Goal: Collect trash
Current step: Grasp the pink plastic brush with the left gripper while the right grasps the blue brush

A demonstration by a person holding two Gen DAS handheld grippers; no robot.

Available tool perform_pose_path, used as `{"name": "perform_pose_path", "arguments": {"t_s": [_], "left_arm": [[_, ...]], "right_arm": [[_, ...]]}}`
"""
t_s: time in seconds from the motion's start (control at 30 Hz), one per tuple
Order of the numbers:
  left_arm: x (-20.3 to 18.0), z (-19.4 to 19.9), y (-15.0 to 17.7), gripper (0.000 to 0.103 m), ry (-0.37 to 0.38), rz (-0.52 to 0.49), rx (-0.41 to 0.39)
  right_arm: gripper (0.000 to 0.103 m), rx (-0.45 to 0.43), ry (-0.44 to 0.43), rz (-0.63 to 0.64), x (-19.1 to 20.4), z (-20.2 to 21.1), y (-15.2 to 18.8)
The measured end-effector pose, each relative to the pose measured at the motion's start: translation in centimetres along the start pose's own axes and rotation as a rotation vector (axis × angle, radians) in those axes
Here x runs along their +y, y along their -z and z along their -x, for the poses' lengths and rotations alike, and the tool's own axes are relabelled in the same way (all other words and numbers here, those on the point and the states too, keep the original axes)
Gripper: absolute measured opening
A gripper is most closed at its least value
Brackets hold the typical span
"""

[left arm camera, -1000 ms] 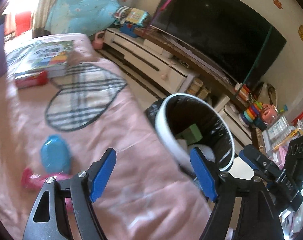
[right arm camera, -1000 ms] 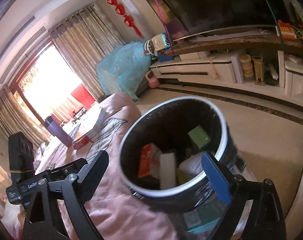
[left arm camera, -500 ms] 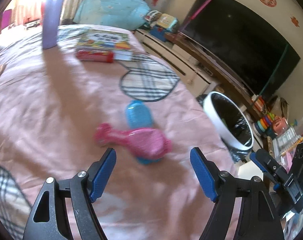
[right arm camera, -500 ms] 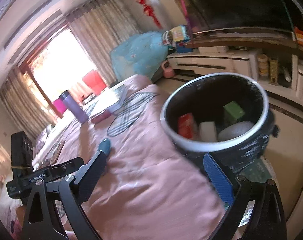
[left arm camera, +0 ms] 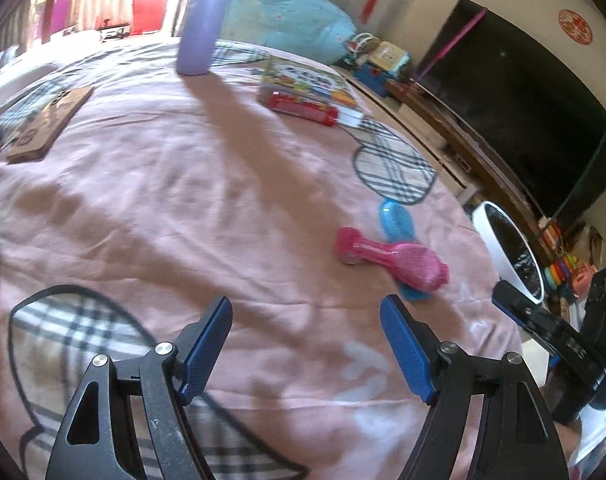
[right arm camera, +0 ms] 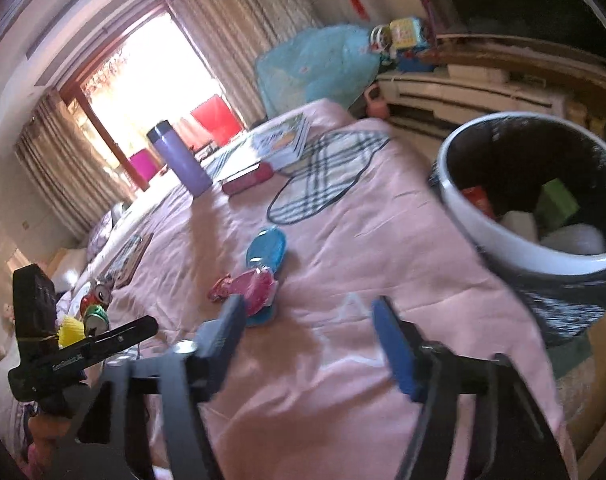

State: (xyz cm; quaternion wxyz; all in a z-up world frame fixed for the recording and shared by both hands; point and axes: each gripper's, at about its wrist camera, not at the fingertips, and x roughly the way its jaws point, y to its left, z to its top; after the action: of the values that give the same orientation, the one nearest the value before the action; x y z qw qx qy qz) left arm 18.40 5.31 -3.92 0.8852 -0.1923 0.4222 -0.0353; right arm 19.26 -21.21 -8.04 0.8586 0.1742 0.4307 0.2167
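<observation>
Two grippers hang over a bed point(left arm camera: 207, 184) with a pink cover, both empty. At the far left edge, in the right wrist view, two crushed cans point(right arm camera: 97, 304) and a yellow pleated paper cup point(right arm camera: 71, 330) lie together on the cover. A brown flat board point(left arm camera: 49, 122) lies further up the bed on that side. The left gripper point(left arm camera: 305, 346) stands with its blue pads wide apart above bare cover, nothing between them. A purple flask point(left arm camera: 205, 20) stands upright near the far end, and beside it lies a picture book point(left arm camera: 311, 80) with a red tube point(left arm camera: 303, 108) touching its near edge. Toward the right side a pink brush point(left arm camera: 391, 258) lies across a blue brush point(left arm camera: 397, 226), the two touching. The right gripper point(right arm camera: 309, 330) is blurred; its jaws are closing with only cover between the pads, and the brushes lie just beyond its left finger. Beside the bed on the right stands the trash bin point(right arm camera: 503, 240), white-rimmed with a black liner, upright. Inside it sit a red packet point(right arm camera: 479, 200), a green box point(right arm camera: 557, 200) and white crumpled pieces point(right arm camera: 575, 238).
</observation>
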Motion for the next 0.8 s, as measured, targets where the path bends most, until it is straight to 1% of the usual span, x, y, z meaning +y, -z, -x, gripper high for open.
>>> {"name": "perform_pose_path", "arguments": {"t_s": [0.03, 0.1, 0.17, 0.23, 0.3, 0.37, 0.43, 0.6, 0.67, 0.77, 0.8], "left_arm": [[0.4, 0.3, 0.1, 0.076, -0.007, 0.006, -0.001], [0.8, 0.3, 0.0, 0.076, -0.011, 0.016, 0.001], [1.3, 0.4, -0.1, 0.076, -0.018, 0.024, 0.001], [1.5, 0.3, -0.3, 0.076, -0.023, 0.028, 0.003], [1.6, -0.1, -0.5, 0.076, -0.025, 0.031, 0.007], [1.7, -0.4, -0.7, 0.076, -0.026, 0.031, 0.011], [1.9, -0.5, -0.9, 0.076, -0.027, 0.032, 0.011], [2.4, -1.1, -1.4, 0.076, -0.037, 0.04, 0.014], [2.4, -1.4, -1.4, 0.076, -0.039, 0.042, 0.021], [2.2, -1.8, -1.6, 0.076, -0.031, 0.038, 0.031], [2.1, -2.0, -1.6, 0.076, -0.028, 0.036, 0.033]], "right_arm": [[0.046, 0.015, -0.003, 0.002, 0.2, -0.6, 0.0], [0.04, 0.041, 0.0, 0.01, 0.6, -1.8, -0.3], [0.036, 0.052, 0.013, 0.016, 0.9, -2.7, -0.6], [0.031, 0.062, 0.045, 0.027, 1.1, -3.5, -1.1], [0.029, 0.092, 0.063, 0.046, 1.3, -4.8, -1.5], [0.025, 0.115, 0.06, 0.054, 1.4, -5.7, -1.6], [0.021, 0.136, 0.022, 0.075, 2.2, -6.2, -1.3], [0.021, 0.172, -0.084, 0.189, 5.9, -6.7, 0.2], [0.021, 0.177, -0.105, 0.215, 6.7, -6.7, 0.4], [0.021, 0.144, -0.085, 0.187, 6.1, -6.2, -0.2], [0.025, 0.126, -0.065, 0.166, 5.5, -6.1, -0.6]]}}
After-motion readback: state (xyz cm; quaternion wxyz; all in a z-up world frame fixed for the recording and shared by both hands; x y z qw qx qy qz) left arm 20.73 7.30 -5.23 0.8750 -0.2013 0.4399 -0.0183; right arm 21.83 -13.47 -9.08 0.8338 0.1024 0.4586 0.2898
